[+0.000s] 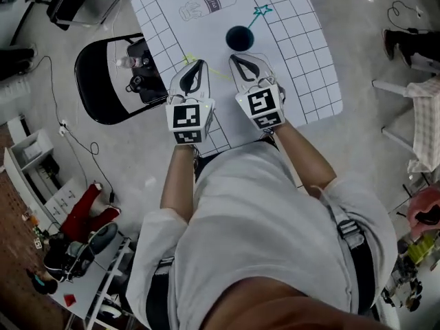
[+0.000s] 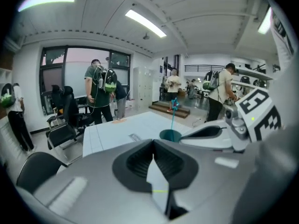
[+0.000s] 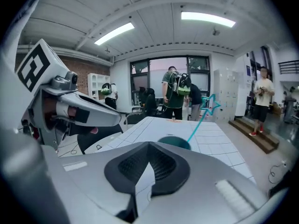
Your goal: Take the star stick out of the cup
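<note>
At the centre of the head view, the left gripper and right gripper are both closed and empty. Just above them, the star stick leans out of the dark cup. The right gripper would do best to open, pinch the exposed shaft and lift along its tilt.

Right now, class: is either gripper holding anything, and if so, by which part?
Nothing is held. The left gripper and right gripper are both shut and empty; the star stick leans untouched in the cup.

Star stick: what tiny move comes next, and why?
Probably open the right gripper and bring it forward to the star stick. Its jaws are together and empty, short of the cup, and the stick leans toward that side.
</note>
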`<state>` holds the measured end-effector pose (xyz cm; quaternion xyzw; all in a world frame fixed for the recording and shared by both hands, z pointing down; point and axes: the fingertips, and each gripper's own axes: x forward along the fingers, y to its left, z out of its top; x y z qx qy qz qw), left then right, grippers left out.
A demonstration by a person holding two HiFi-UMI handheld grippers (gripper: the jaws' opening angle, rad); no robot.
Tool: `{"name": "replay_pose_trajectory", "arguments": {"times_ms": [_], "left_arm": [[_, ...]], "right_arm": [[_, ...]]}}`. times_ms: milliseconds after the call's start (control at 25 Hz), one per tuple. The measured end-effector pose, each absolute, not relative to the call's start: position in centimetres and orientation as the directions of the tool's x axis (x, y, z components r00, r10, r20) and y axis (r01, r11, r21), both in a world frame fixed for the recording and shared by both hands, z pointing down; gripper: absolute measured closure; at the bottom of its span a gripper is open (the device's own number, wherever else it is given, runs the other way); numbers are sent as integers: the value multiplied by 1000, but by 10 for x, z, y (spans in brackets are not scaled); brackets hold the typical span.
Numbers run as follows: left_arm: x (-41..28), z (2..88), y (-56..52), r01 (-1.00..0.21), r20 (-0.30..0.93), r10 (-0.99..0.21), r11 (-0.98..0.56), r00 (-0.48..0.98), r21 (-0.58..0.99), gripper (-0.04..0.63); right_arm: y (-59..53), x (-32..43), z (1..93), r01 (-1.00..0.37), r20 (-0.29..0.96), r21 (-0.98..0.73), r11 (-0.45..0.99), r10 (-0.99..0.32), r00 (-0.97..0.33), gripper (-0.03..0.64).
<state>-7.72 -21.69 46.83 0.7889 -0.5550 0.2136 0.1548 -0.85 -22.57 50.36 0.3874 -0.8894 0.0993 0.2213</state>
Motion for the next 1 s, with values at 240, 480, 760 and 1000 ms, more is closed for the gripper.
{"name": "replay_pose_trajectory", "arguments": {"times_ms": [240,480,760,1000], "left_arm": [[-37,465,-239,-901,524,-764,-434,376,12,592],[-1,464,-275,-860,539,-720,-510,438,18,592],[42,479,-309,-773,615,-602,-634,509,20,544],[56,503,-315,-740,677,-538,-673,502,15,483]], "right_arm": [[-238,53,491,-846,434,-31,533,-755,-491,617],[-240,95,490,-884,446,-19,467,-787,-426,618],[-247,135,502,-911,471,-20,411,-800,-371,617],[-240,158,517,-929,497,-36,367,-800,-336,617]]}}
